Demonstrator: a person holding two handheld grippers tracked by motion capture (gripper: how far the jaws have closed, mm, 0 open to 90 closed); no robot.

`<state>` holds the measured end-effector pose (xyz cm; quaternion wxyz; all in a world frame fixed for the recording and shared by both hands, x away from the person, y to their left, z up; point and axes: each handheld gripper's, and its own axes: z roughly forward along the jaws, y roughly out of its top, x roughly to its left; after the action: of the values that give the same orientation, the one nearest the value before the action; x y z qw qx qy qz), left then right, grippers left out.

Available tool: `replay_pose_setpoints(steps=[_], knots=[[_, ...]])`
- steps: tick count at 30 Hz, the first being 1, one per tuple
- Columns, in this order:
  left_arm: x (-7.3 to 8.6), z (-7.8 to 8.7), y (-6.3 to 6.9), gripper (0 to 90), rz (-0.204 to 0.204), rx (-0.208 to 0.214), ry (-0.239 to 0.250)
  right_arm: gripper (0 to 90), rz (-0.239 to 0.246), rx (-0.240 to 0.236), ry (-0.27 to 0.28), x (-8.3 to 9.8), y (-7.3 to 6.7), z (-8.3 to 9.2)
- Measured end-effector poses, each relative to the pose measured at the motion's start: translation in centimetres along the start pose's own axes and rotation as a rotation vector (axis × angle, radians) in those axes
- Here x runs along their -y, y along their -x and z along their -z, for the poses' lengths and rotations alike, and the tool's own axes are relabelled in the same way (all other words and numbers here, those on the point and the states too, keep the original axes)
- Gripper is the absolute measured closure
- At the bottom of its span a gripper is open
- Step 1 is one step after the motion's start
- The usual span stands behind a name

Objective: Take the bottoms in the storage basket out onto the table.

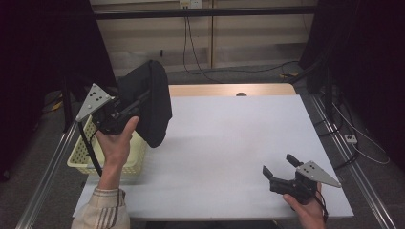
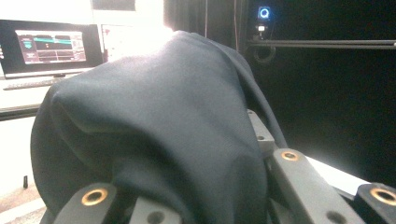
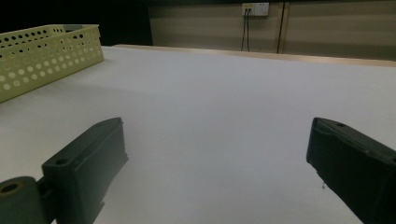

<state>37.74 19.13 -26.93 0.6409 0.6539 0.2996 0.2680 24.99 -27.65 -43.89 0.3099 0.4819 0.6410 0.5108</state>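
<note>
A white table (image 1: 229, 143) with a wooden far edge (image 1: 229, 89) stands on grey floor (image 1: 43, 167). Beyond it is a pale wall (image 1: 248, 43) with a socket (image 1: 190, 4) and hanging cables (image 1: 188, 43). Black curtains (image 1: 43, 57) hang left and right. The light is dim.

Table (image 1: 229, 143): white top, a wooden strip along its far edge, metal rails down both sides. Basket (image 1: 136, 160): pale yellow, perforated walls, at the table's near left corner; its holed wall (image 3: 46, 58) also appears at the upper left of the right gripper view. Wall socket (image 1: 189, 4): on the far wall, two black cables (image 1: 191, 47) hanging from it to the floor. Power strip (image 1: 351, 139): white, on the floor right of the table, with a white lead. Monitor (image 2: 51, 46): lit screen, on a desk at the left of the left gripper view. Small blue-lit device (image 2: 264, 13): upper part of the same view, on a dark frame.
</note>
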Motion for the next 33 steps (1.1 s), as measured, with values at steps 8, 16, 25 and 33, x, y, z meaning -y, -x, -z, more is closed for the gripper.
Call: replay_pose_setpoints(steps=[8,16,25,33], knots=[[0.3,-0.9,0.8,74.1,-0.009,0.024,-0.023,3.5,0.000,0.002,-0.002,0.0,0.0,0.0],[0.3,-1.2,1.2,74.1,-0.014,0.035,-0.034,3.3,0.003,0.000,-0.003,0.0,0.0,0.0],[0.3,-2.5,1.8,74.1,-0.032,0.048,-0.065,3.3,0.002,0.005,-0.006,0.0,0.1,-0.1],[0.3,-3.7,2.0,74.1,-0.011,0.074,-0.061,3.3,0.005,0.007,-0.009,0.1,0.0,-0.1]])
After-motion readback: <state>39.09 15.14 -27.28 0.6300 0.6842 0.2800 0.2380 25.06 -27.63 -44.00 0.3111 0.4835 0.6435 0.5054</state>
